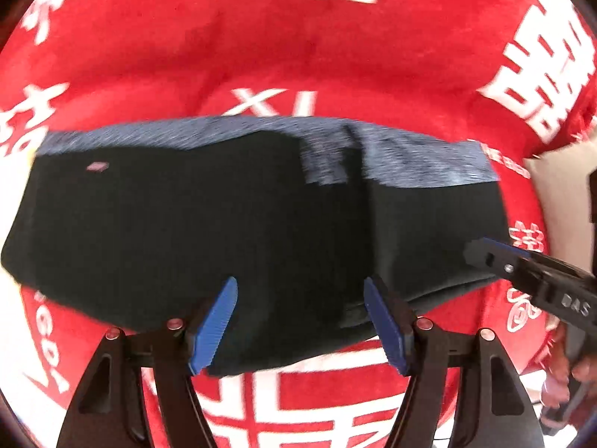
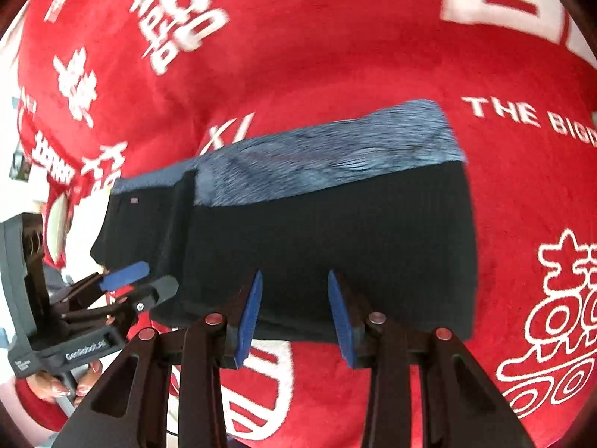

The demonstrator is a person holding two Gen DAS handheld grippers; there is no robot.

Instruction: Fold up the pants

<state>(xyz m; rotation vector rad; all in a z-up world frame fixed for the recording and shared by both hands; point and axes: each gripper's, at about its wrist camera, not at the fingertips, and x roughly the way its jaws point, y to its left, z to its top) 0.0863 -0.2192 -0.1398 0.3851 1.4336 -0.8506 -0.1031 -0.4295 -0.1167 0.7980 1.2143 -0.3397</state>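
Left tool (image 1: 300,323), seen from its own wrist camera, points steeply down with its two blue pads spread apart and nothing gripped between them; the near edge of the pants (image 1: 231,231) lies beyond the pad tips, not pinched. Right tool (image 2: 294,313), in its own view, likewise stands with its jaws parted and empty over the near edge of the same garment, though its gap is narrower than the left one's. The pants lie folded into a compact, roughly rectangular dark bundle, with a band of blue-grey mottled fabric (image 2: 335,156) along the far edge and a small pale label (image 1: 96,166) near the far left corner. The bundle rests on a red blanket (image 1: 298,48) printed with white characters and letters, which fills the background of both views. Each tool appears in the other's view: the right one enters at the right of the left wrist view, and the left one, with fingers of a hand (image 2: 56,386) wrapped round its grip, at the left of the right wrist view.
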